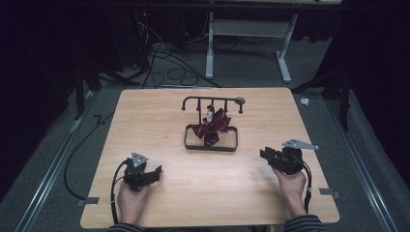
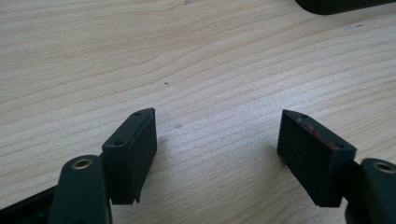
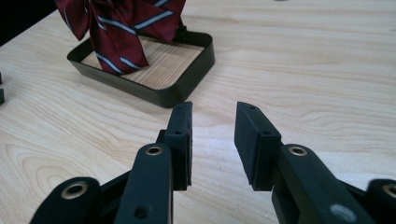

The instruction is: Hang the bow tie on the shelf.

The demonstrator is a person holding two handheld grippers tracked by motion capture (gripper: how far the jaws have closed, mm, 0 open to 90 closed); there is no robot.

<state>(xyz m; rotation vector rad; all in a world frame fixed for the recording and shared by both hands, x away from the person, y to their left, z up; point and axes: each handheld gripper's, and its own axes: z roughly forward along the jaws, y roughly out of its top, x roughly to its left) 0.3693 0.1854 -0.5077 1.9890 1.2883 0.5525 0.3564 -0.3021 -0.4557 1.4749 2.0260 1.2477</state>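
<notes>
tie (image 1: 211, 126) hangs upright on rack (image 1: 212, 100) | knot unclear | claws (image 1: 155, 172) apart

grippers: 2 | striped tie (image 1: 211, 126): 1 | rack with tray (image 1: 211, 145): 1 | table (image 1: 159, 111): 1

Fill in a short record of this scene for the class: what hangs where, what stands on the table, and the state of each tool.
surface: wooden table
stand: dark metal rack rising from a rimmed tray, centre of table
hung item: dark red striped tie draped from the rack, its ends down in the tray
left tool: open, empty, low over bare wood, apart from the tray
right tool: open, empty, pointed toward the tray, not touching it
</notes>
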